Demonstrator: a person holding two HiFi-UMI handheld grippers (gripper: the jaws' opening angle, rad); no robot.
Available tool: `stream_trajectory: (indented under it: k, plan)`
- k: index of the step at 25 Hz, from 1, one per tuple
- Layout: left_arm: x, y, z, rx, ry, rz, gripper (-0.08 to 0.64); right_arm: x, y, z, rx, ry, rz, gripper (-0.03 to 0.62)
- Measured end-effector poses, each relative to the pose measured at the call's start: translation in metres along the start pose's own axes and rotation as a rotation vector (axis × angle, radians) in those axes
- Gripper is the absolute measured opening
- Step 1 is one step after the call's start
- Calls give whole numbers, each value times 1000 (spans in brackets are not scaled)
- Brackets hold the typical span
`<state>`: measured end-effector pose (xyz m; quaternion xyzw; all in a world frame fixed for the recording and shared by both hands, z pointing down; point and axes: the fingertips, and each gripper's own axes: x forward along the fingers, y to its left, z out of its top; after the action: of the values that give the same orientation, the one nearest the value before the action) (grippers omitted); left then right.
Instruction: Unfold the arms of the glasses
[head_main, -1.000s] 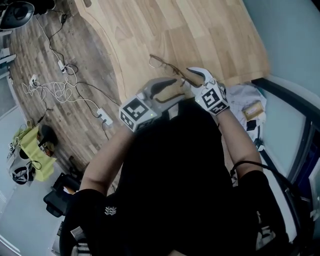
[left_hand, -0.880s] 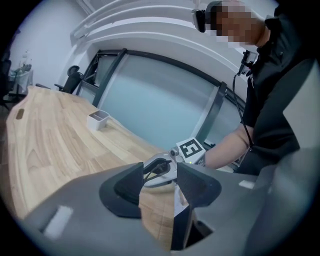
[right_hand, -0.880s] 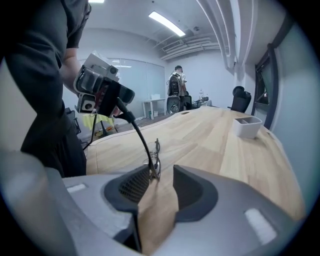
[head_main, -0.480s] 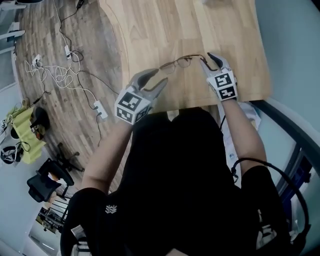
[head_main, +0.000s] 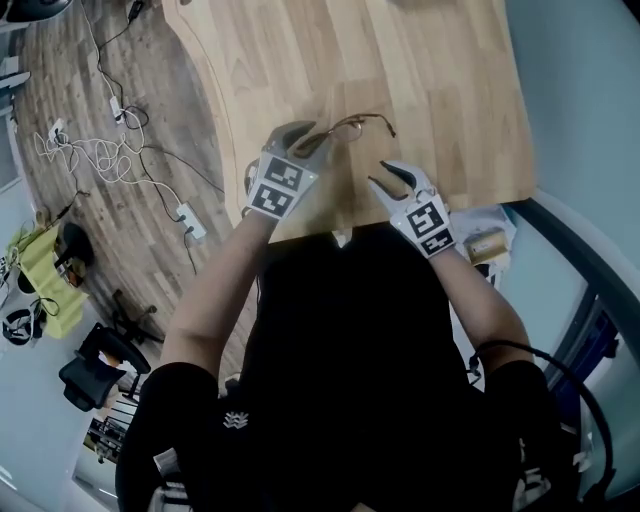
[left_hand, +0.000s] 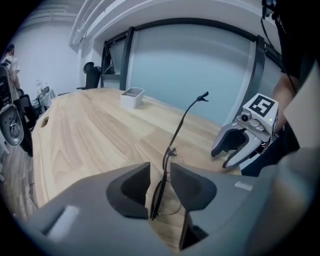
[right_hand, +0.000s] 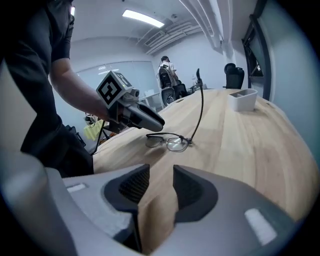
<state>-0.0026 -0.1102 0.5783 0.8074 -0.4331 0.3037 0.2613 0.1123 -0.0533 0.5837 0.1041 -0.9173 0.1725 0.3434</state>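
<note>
Glasses (head_main: 348, 126): upper centre, on your wooden table (head_main: 450, 80), one arm standing up.
Left gripper (left_hand: 160, 169): jaws just closing round the frame end to steady it, not yet pinching.
Right gripper (right_hand: 161, 170): jaws apart, empty, ready.

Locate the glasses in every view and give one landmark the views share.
Head view: glasses upper centre on the table, at the left gripper's tip.
Left gripper view: glasses low centre, between jaws that have just been closing, not yet pressing.
Right gripper view: glasses centre, one arm raised.
Shared landmark: the left gripper, at the lens end in all three.
</note>
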Motion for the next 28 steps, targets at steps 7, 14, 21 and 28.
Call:
stream_trajectory:
  k: [7,14,21,28]
  plan:
    - [19,-6,-13,31,74,-37,99,2,-20,5,118,-44,-64,140]
    - [21,-11,-14,34,68,-52,32,5,-36,38,204,-177,-56,140]
    - [-1,-17,-7,82,-3,-96,26,8,-31,73,340,-332,3,140]
    - [-19,-22,-8,143,-29,-107,25,24,-29,97,369,-385,5,209]
